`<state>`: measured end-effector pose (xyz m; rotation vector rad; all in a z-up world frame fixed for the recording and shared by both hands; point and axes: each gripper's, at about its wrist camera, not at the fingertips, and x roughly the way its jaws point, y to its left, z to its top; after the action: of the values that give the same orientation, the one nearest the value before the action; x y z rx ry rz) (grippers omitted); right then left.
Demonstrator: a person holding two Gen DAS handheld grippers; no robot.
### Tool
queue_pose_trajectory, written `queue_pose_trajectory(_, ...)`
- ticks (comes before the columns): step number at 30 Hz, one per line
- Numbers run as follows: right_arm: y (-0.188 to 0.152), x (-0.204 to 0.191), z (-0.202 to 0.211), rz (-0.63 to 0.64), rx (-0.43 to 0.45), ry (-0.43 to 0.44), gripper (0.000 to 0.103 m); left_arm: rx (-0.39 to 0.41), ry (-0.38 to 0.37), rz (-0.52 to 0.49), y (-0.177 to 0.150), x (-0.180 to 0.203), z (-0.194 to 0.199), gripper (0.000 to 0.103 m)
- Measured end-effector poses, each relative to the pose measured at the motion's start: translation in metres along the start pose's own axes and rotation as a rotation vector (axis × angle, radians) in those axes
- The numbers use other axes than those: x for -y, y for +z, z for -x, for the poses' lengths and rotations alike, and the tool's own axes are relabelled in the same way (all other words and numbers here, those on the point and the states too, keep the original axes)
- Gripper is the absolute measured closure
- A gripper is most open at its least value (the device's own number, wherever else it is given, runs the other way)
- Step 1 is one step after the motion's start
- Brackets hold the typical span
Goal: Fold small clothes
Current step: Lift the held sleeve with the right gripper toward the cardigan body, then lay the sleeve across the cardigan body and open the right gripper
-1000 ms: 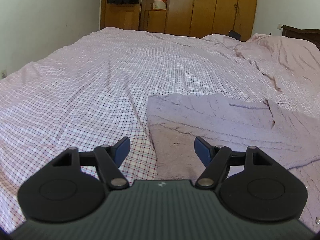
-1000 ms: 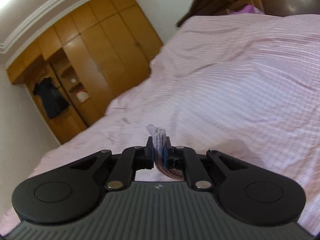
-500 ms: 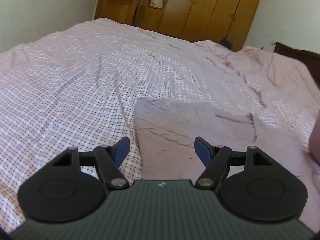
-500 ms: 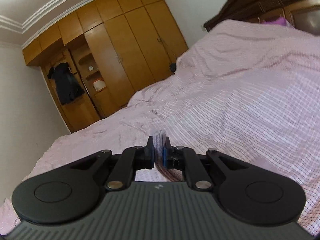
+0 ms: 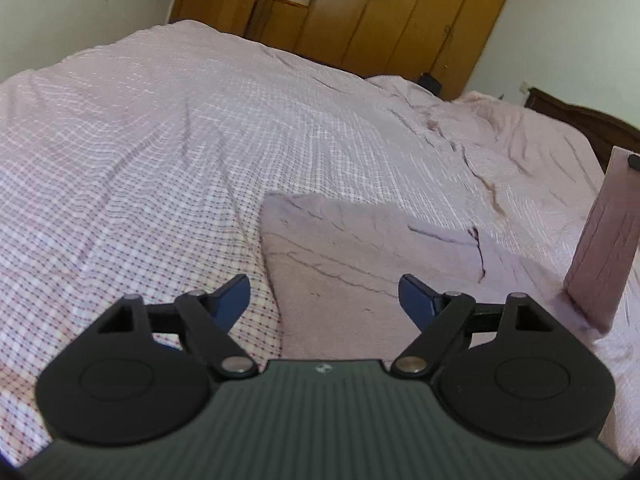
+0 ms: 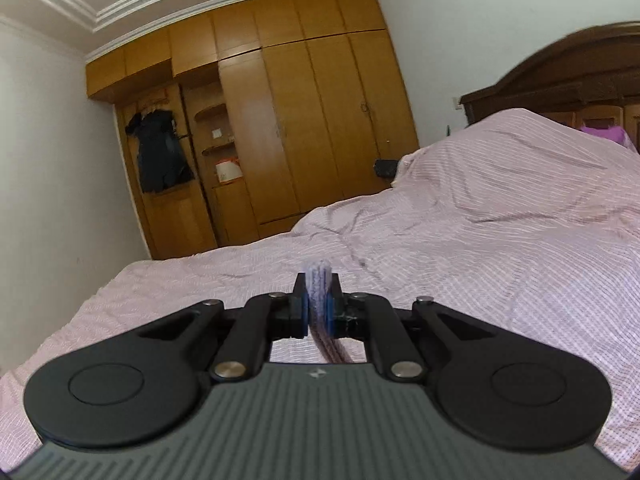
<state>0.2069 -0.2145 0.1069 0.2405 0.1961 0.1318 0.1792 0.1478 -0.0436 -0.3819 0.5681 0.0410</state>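
Garment point(image 5: 360, 256) flat on the checked bed point(image 5: 160, 152), one end lifted.
Left tongs point(image 5: 324, 296) gape wide over its near edge, lower centre of frame; right tongs point(image 6: 317, 300) pinch a bunched fold point(image 6: 318, 280), the raised end hanging at the left view's right edge.

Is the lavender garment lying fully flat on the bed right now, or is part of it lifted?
Partly lifted. Most of the lavender garment lies flat on the bed, but the right gripper is shut on one end, which hangs raised at the left view's right edge.

Lilac cloth point(image 5: 352, 248), pink-checked bedsheet point(image 5: 140, 160)
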Motion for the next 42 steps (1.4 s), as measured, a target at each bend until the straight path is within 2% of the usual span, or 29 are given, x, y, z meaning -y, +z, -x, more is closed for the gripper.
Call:
queue_pose_trajectory(2,-0.002,-0.017,0.004,-0.005,-0.012,0.01,0.095,0.021,0.027,-0.02,0.001,0.0,0.005,0.02)
queue_pose_trajectory(6,-0.006,-0.045,0.013,-0.023,-0.027,0.013,0.095,0.032,0.029,-0.056,0.001,0.0,0.012,0.02)
queue_pose_trajectory(12,-0.002,-0.076,0.016,-0.024,-0.039,0.004,0.095,0.04,0.023,-0.037,0.004,-0.002,0.016,0.02)
queue_pose_trajectory(14,0.003,-0.084,0.017,-0.056,-0.044,0.028,0.095,0.048,0.006,-0.04,0.002,-0.003,0.016,0.02)
queue_pose_trajectory(17,0.008,-0.089,0.013,-0.116,-0.069,0.066,0.095,0.049,0.031,-0.047,0.001,-0.002,0.014,0.02)
queue_pose_trajectory(19,0.011,-0.096,0.014,-0.128,-0.073,0.082,0.095,0.043,0.016,-0.043,0.002,-0.002,0.013,0.02)
queue_pose_trajectory(22,0.011,-0.112,0.019,-0.065,-0.059,0.073,0.095,0.046,0.012,-0.05,0.003,0.0,0.014,0.02)
queue_pose_trajectory(28,0.006,-0.143,0.029,0.011,-0.053,0.118,0.095,0.059,0.013,-0.04,0.005,-0.002,0.016,0.02)
queue_pose_trajectory(35,-0.04,-0.18,0.031,0.118,-0.105,0.182,0.095,0.055,0.031,-0.031,0.005,-0.004,0.017,0.02)
queue_pose_trajectory(42,-0.121,-0.197,0.012,0.123,-0.238,0.184,0.095,0.06,0.04,-0.035,0.005,-0.003,0.018,0.02)
